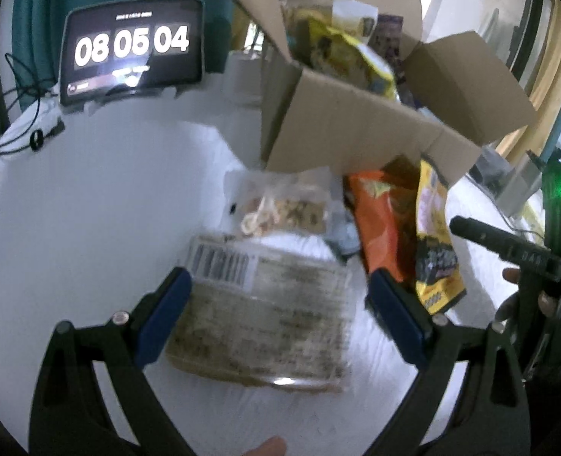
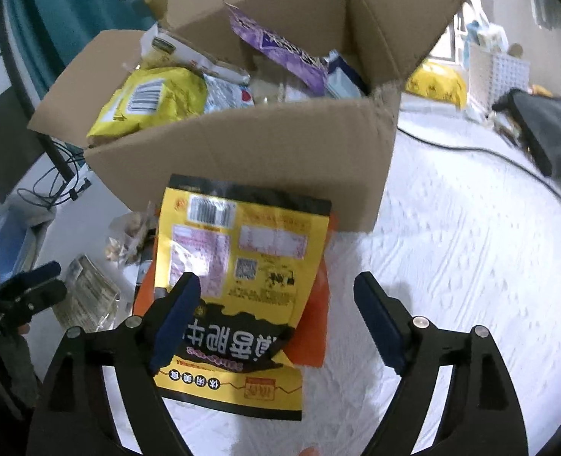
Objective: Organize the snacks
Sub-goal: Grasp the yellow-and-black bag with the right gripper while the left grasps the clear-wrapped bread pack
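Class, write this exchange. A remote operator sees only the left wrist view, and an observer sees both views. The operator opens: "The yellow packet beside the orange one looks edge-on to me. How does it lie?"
Observer: The yellow packet lies flat on top of the orange packet, printed back up, with a barcode and a QR code showing.
Operator: Is the right gripper gripping it?
Observer: No. The right gripper is open; one of its fingers overlaps the packet and the other is over the white cloth.
Operator: What about the yellow bag in the box?
Observer: That yellow bag lies barcode up at the left end of the cardboard box.
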`<state>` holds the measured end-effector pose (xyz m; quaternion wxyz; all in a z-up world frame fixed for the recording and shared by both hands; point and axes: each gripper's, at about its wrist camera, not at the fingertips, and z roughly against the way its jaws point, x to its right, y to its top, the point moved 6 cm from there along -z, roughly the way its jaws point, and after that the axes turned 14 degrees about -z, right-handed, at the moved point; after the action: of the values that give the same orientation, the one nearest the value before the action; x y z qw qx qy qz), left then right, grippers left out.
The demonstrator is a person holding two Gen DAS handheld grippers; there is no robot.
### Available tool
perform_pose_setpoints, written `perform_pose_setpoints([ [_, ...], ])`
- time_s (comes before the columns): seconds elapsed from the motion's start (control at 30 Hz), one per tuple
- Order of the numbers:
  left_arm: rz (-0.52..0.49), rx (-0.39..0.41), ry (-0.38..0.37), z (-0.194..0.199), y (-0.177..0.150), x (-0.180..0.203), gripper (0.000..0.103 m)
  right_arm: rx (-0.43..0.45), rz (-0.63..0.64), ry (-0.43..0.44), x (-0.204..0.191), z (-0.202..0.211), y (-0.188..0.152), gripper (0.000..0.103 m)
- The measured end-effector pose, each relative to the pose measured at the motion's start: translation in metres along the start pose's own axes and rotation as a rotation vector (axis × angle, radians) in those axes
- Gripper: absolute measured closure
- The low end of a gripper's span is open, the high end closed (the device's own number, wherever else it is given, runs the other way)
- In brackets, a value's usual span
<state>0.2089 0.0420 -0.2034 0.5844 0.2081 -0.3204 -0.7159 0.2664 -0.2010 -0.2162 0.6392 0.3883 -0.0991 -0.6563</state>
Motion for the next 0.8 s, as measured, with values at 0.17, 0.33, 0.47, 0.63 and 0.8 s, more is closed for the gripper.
perform_pose_setpoints([
  [0.17,-0.012,-0.001,0.013,0.002,-0.004,-0.002,0.007,-0.054,-0.062,0.052,0.001,-0.012,-0.011,0.016],
  [0.33,-0.036,-0.012,0.063,0.004,-0.007,-0.008,0.007,-0.068,-0.101,0.078,-0.005,-0.016,-0.016,0.013],
  [0.47,-0.033,-0.051,0.052,-0.007,-0.014,-0.013,0.007,-0.101,-0.078,0.090,-0.019,-0.021,-0.026,0.011],
  [0.63,0.041,-0.053,-0.018,-0.014,-0.016,-0.021,0.007,-0.065,0.008,0.017,-0.034,-0.028,-0.037,0.005],
  [0.8,0.031,-0.054,-0.054,-0.015,-0.015,-0.016,0.009,-0.072,0.087,-0.060,-0.044,-0.034,-0.043,0.004],
])
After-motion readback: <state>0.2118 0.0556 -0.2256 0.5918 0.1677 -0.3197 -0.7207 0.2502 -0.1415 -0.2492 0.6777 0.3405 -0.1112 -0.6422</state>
